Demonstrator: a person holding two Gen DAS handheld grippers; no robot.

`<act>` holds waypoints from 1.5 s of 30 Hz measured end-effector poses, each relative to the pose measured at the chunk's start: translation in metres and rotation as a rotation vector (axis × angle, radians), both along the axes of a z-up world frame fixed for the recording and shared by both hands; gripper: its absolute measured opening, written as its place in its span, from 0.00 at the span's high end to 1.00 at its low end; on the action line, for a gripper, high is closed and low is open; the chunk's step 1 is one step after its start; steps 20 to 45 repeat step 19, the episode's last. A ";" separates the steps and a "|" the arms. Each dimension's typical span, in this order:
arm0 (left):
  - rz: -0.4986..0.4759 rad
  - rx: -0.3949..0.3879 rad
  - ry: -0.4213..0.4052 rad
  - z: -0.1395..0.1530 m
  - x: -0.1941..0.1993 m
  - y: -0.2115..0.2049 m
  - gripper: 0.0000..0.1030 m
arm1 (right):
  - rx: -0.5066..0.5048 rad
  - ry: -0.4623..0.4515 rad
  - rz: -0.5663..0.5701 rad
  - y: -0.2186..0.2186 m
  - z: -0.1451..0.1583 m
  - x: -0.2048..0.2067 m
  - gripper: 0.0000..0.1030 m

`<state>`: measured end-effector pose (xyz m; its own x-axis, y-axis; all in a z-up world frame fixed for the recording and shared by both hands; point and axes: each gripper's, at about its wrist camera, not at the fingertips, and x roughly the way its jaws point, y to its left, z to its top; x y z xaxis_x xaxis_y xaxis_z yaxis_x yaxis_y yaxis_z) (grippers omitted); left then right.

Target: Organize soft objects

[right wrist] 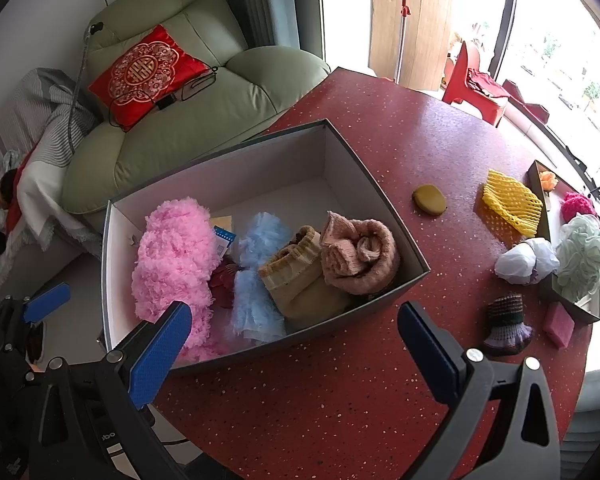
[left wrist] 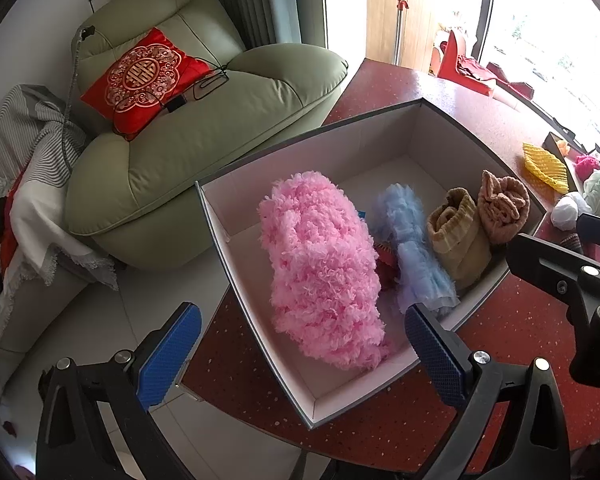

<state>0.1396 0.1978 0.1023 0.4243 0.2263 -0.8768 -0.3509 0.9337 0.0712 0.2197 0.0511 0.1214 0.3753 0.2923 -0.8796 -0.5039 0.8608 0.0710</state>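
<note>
A green armchair [right wrist: 172, 120] fills the far left of the room, with a red embroidered cushion [right wrist: 140, 74] lying on its seat. Beside it stands the round red speckled desk [right wrist: 340, 380], which carries everything else.

On the left half of the desk sits an open grey box [right wrist: 388, 200] with white inner walls. Inside, from left to right, lie a fluffy pink bundle [right wrist: 172, 264], a pale blue tulle piece [right wrist: 260, 280], a folded tan knit [right wrist: 300, 280] and a rolled dusty-pink knit [right wrist: 360, 256]; the last two touch each other against the right wall. A dark red item [right wrist: 224, 284] peeks out between the pink bundle and the blue tulle, too hidden to identify.

To the right of the box, well apart from it, a pale green mesh sponge [right wrist: 584, 256] rests in a dark tray [right wrist: 572, 300], just beside a white crumpled ball [right wrist: 524, 260]. Farther off lies a yellow foam net [right wrist: 510, 200], and nearer a dark striped knit piece [right wrist: 508, 328] and a pink sponge block [right wrist: 558, 324]. A small olive oval pad [right wrist: 430, 199] lies alone between the box and the net.

The left gripper [left wrist: 304, 356] hovers over the near left corner of the box, spread wide with nothing between its blue pads. The right gripper [right wrist: 296, 354] hangs over the near wall of the box, likewise wide apart and empty.
</note>
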 end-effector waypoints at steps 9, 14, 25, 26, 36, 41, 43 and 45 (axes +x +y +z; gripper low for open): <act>0.011 -0.006 0.000 0.000 -0.002 0.003 0.01 | -0.005 0.003 0.016 0.004 0.001 -0.003 0.00; 0.014 -0.007 0.000 0.000 -0.002 0.004 0.01 | -0.002 0.003 0.021 0.006 0.002 -0.004 0.00; 0.005 0.024 -0.033 0.003 -0.004 0.001 0.01 | -0.004 0.005 0.020 0.007 0.001 -0.004 0.00; 0.005 0.024 -0.033 0.003 -0.004 0.001 0.01 | -0.004 0.005 0.020 0.007 0.001 -0.004 0.00; 0.005 0.024 -0.033 0.003 -0.004 0.001 0.01 | -0.004 0.005 0.020 0.007 0.001 -0.004 0.00; 0.005 0.024 -0.033 0.003 -0.004 0.001 0.01 | -0.004 0.005 0.020 0.007 0.001 -0.004 0.00; 0.005 0.024 -0.033 0.003 -0.004 0.001 0.01 | -0.004 0.005 0.020 0.007 0.001 -0.004 0.00; 0.005 0.024 -0.033 0.003 -0.004 0.001 0.01 | -0.004 0.005 0.020 0.007 0.001 -0.004 0.00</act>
